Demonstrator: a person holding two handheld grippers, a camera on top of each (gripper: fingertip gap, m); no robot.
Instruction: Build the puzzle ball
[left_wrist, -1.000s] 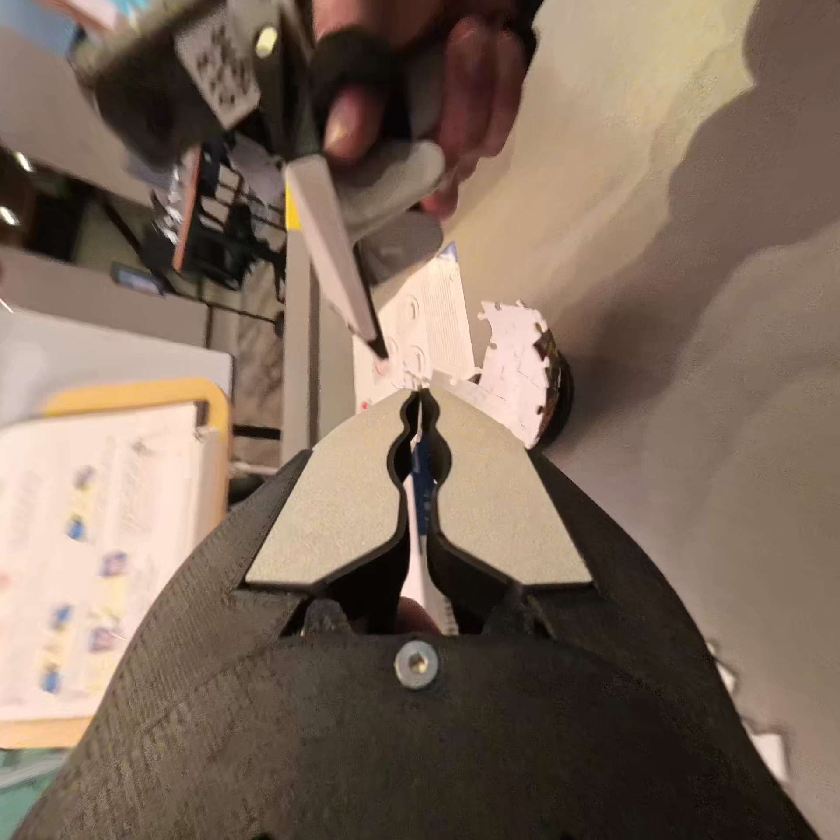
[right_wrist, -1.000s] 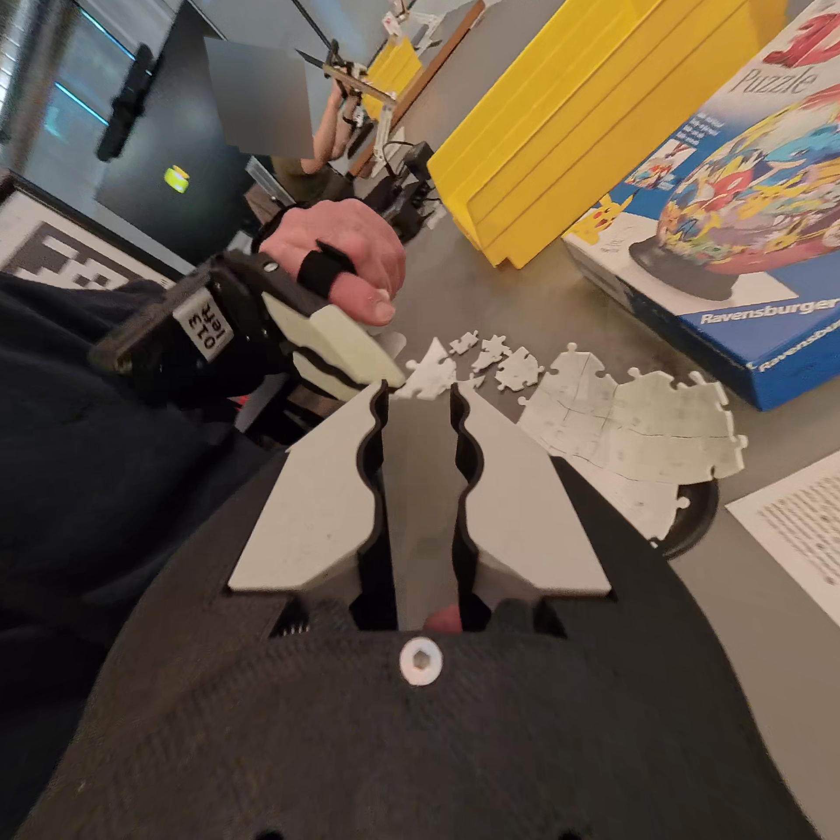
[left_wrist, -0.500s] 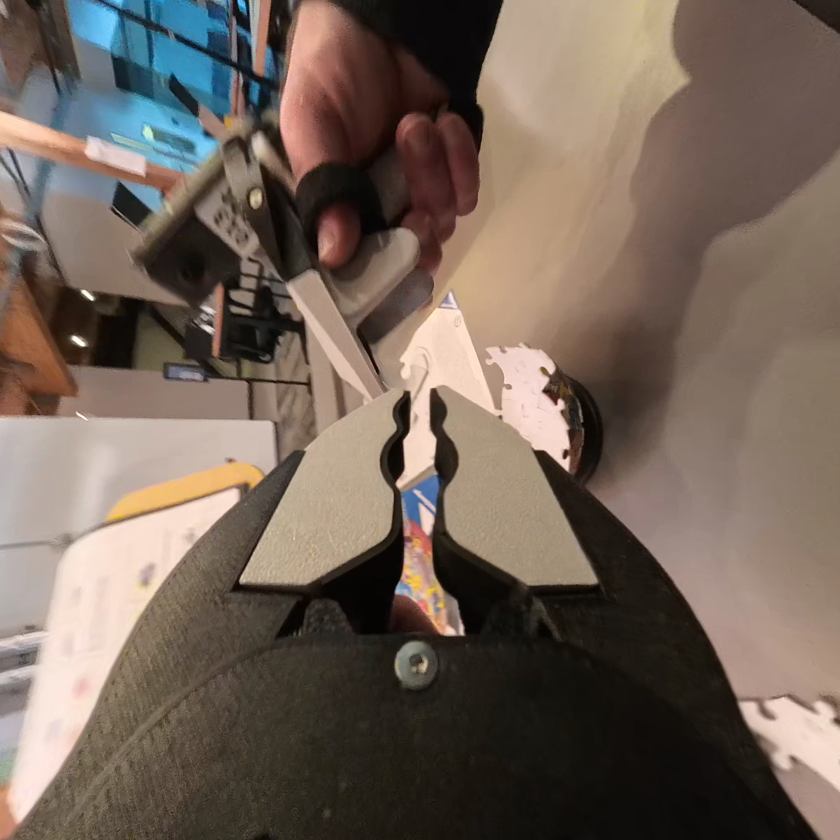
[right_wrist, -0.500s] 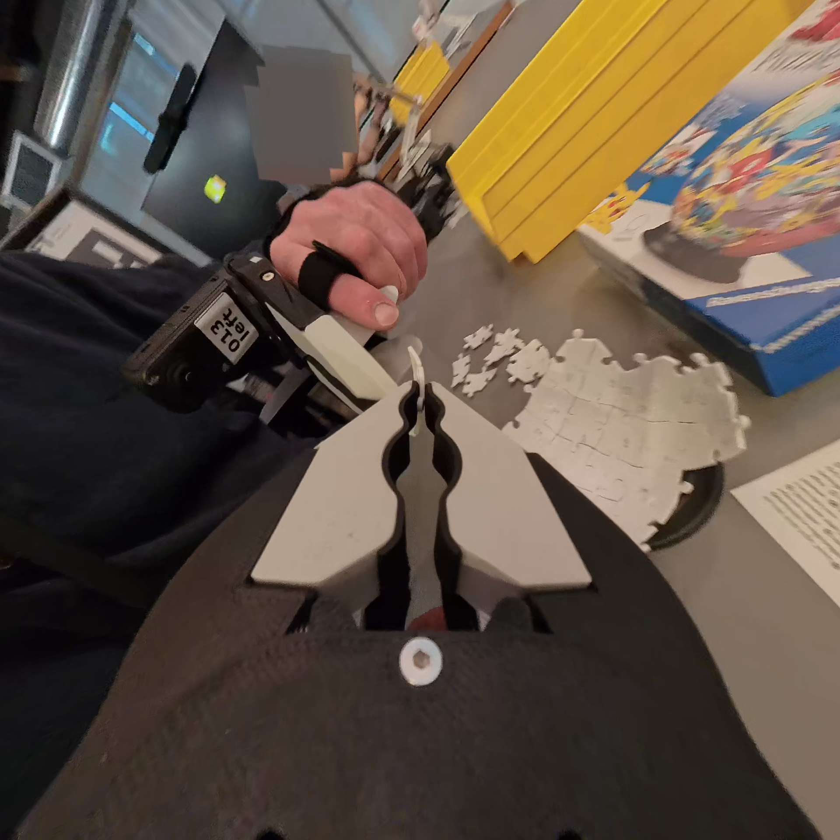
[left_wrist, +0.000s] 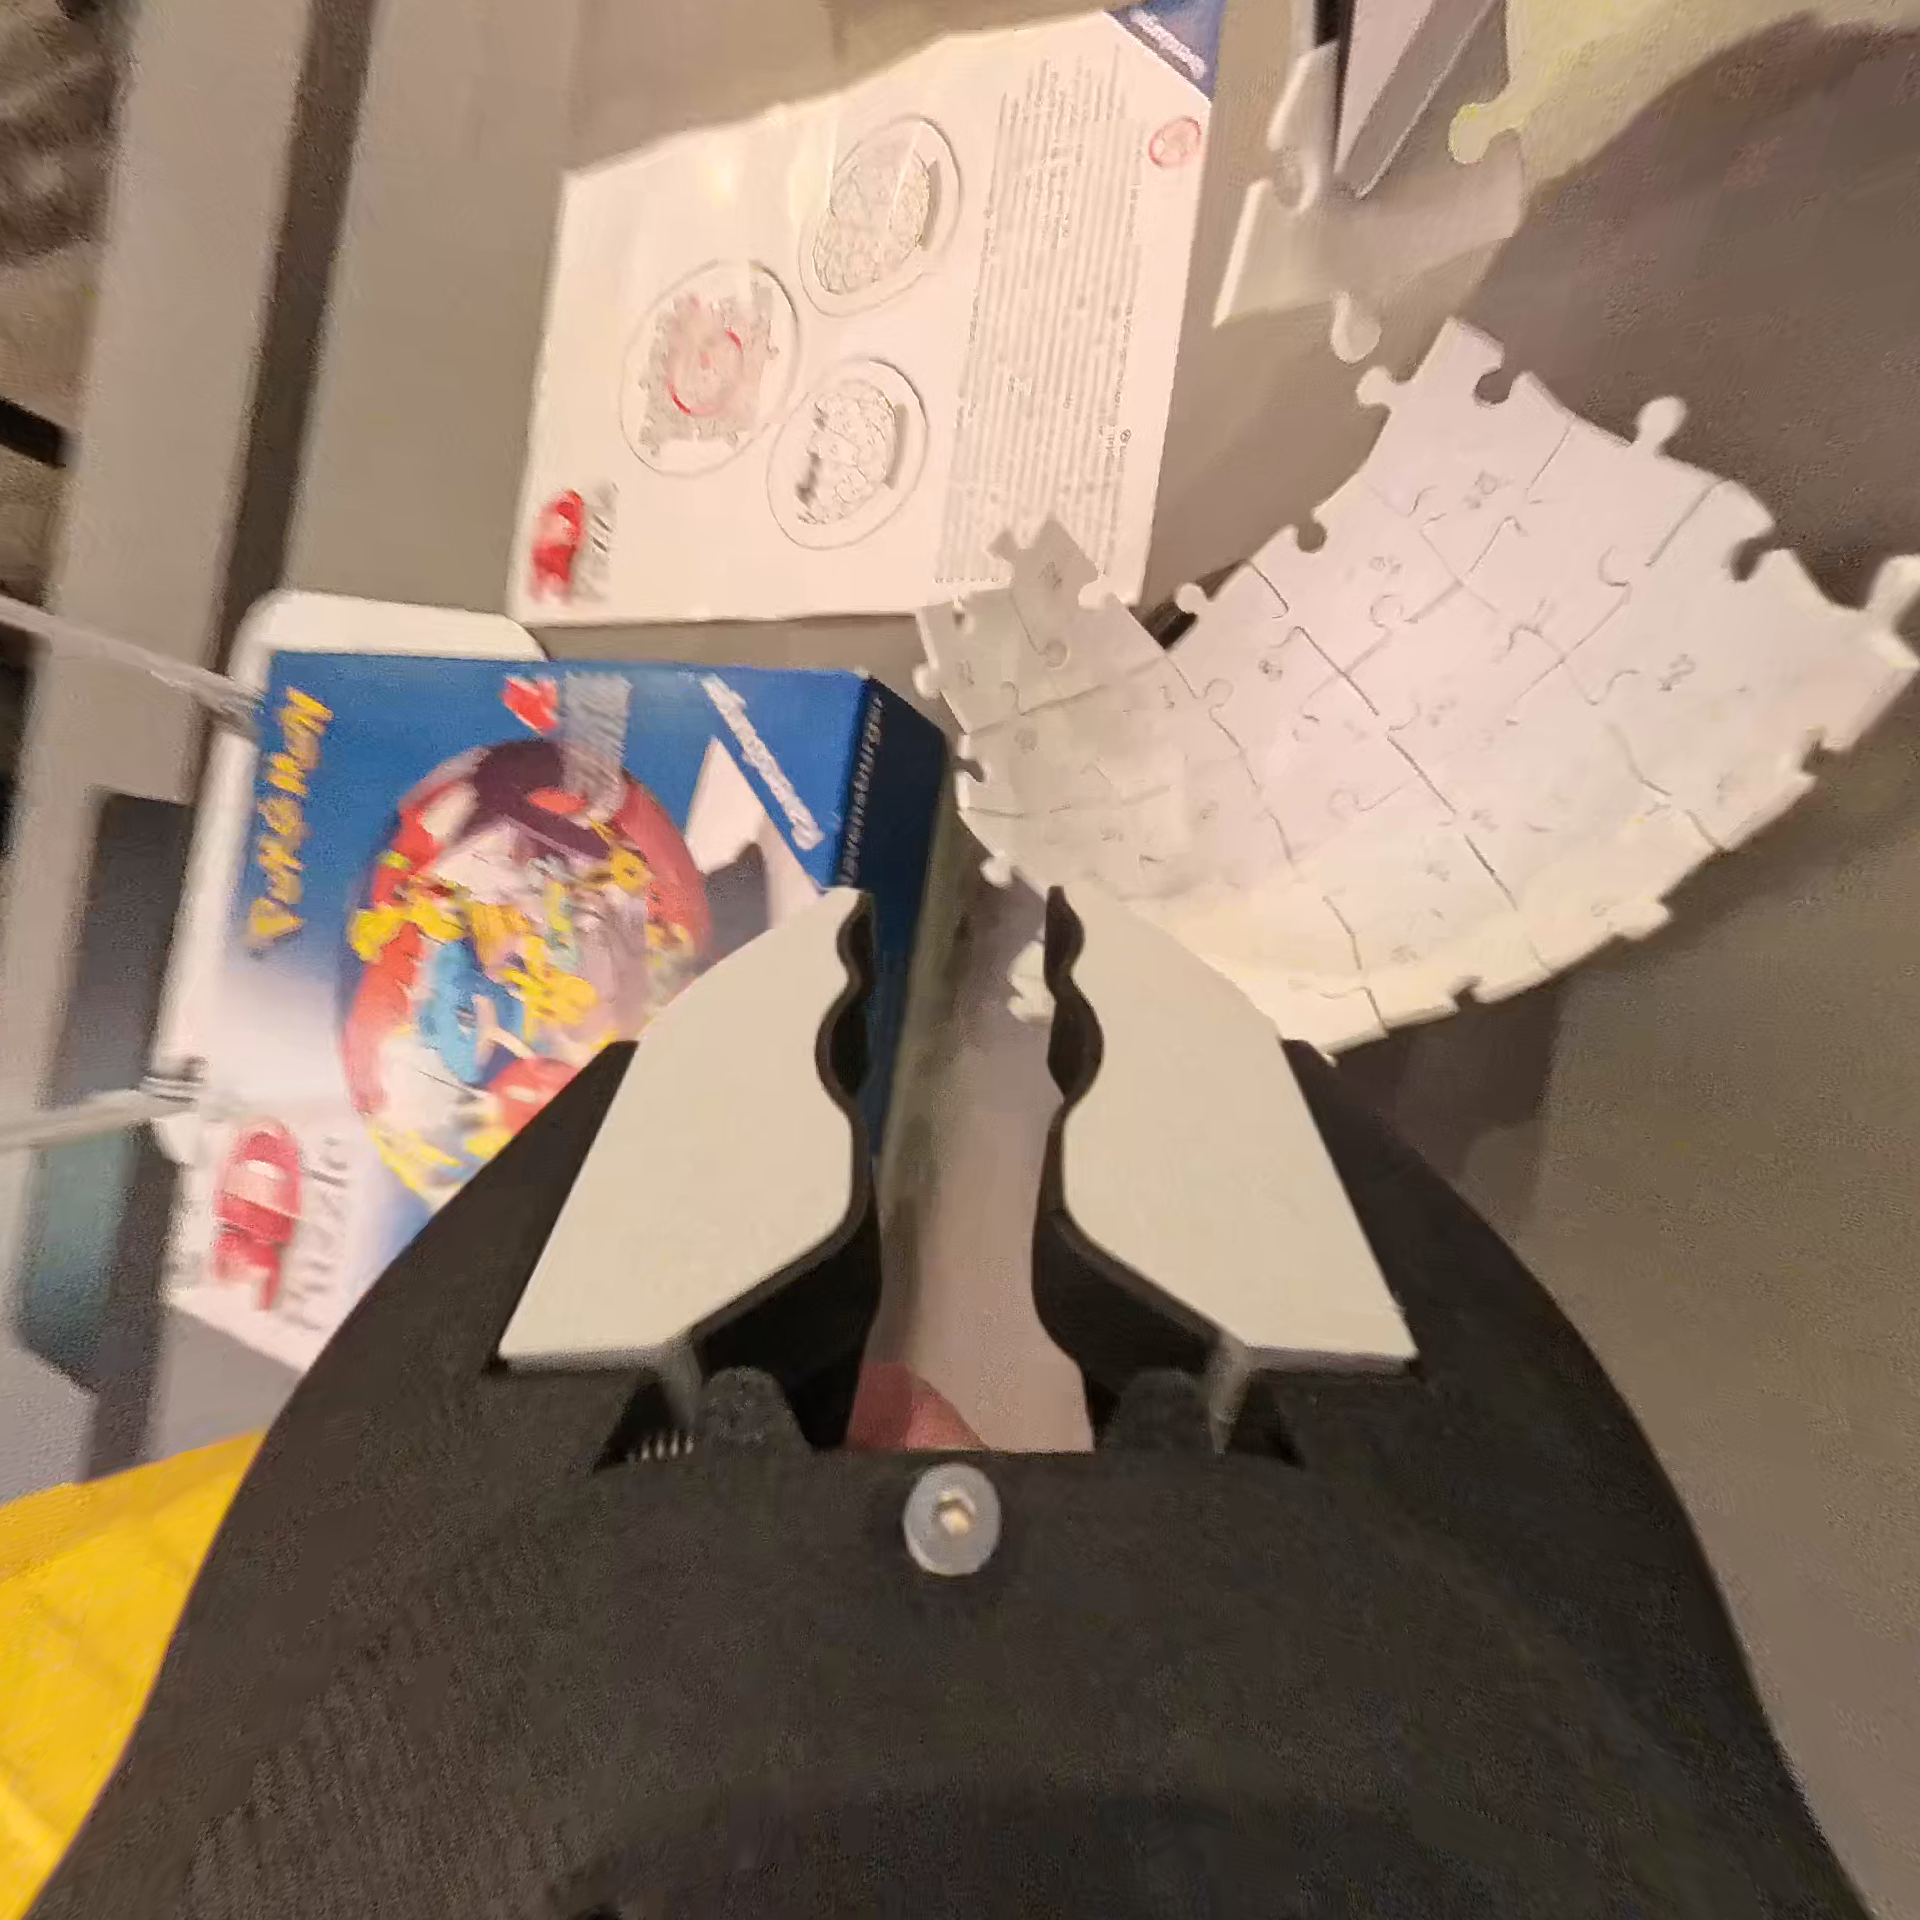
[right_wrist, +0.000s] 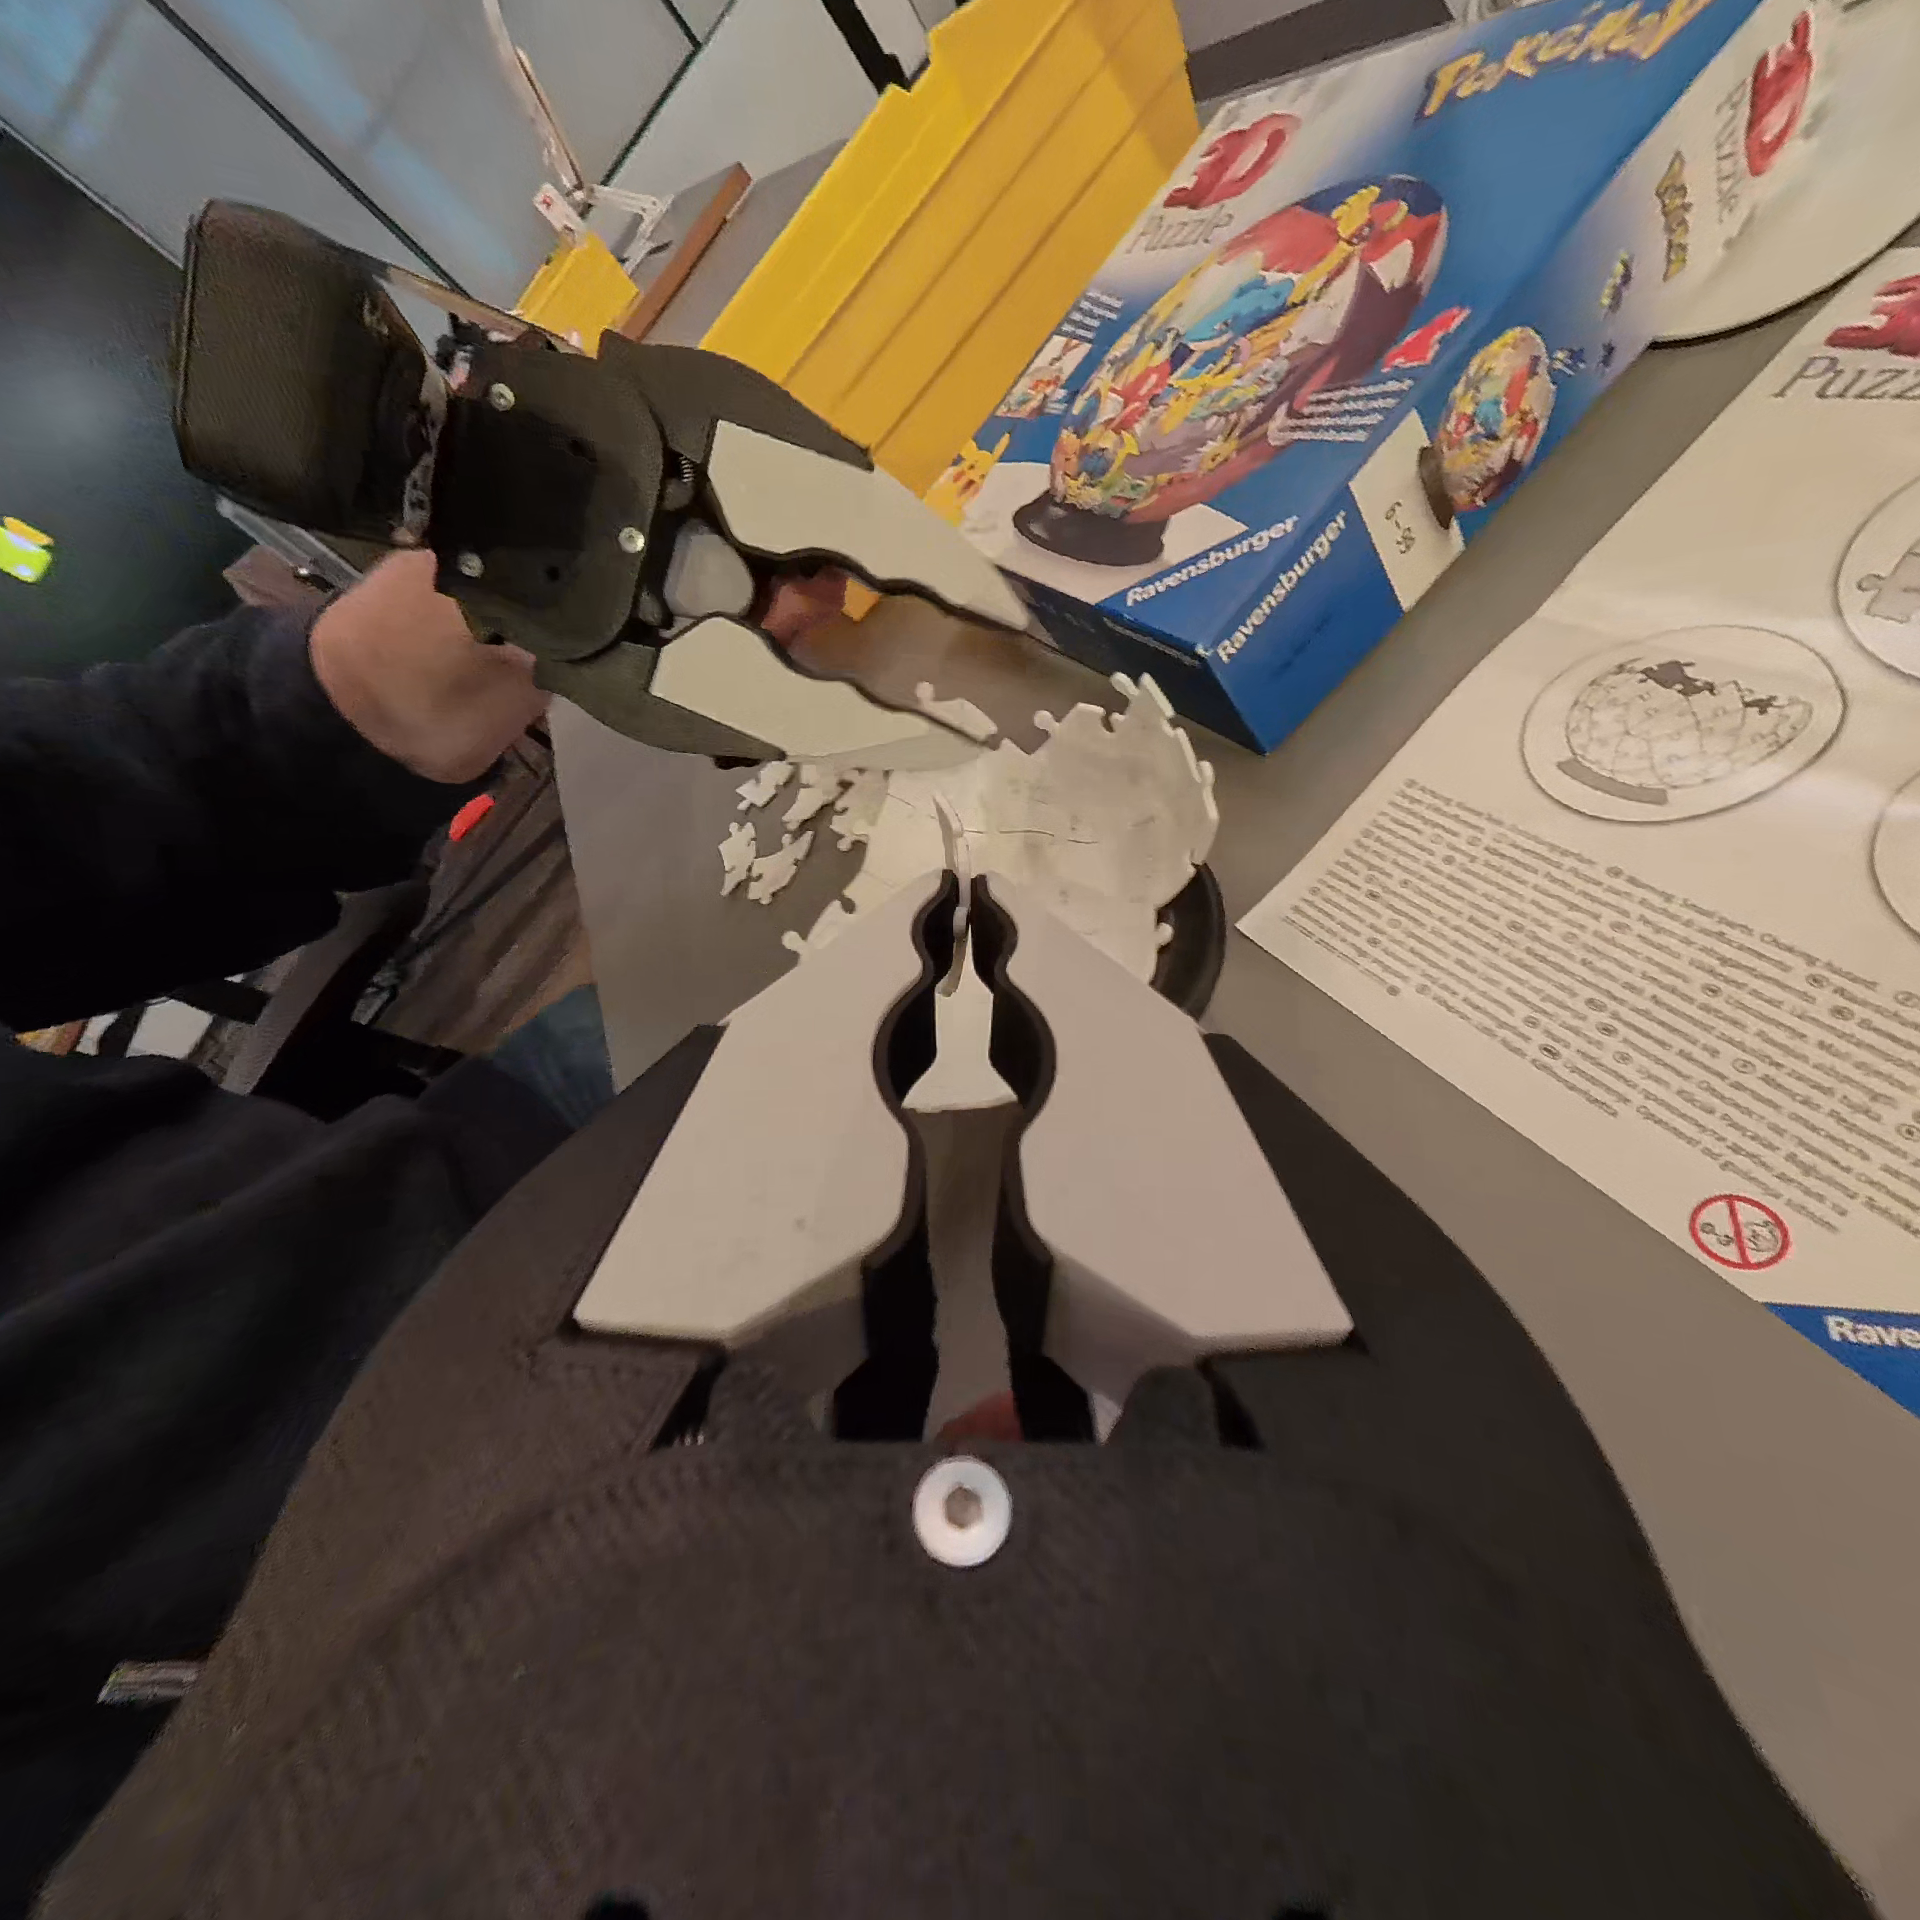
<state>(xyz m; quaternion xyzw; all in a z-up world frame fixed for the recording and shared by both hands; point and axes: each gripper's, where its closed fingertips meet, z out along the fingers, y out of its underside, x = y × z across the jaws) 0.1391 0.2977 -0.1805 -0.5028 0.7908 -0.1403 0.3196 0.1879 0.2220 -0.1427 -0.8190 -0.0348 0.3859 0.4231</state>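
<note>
Now my right gripper (right_wrist: 961, 902) pinches one thin, light puzzle piece (right_wrist: 954, 871) by its edge. My left gripper (left_wrist: 951, 920) is open, near the bendy half-built ball (left_wrist: 1455, 769) on the tabletop (left_wrist: 1662, 1247). Hold edges softly.

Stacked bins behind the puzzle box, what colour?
Yellow; the stacked bins show best in the right wrist view.

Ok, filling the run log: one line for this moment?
right gripper: shut on puzzle piece | left gripper: open, empty | partial ball shell: on stand
</note>
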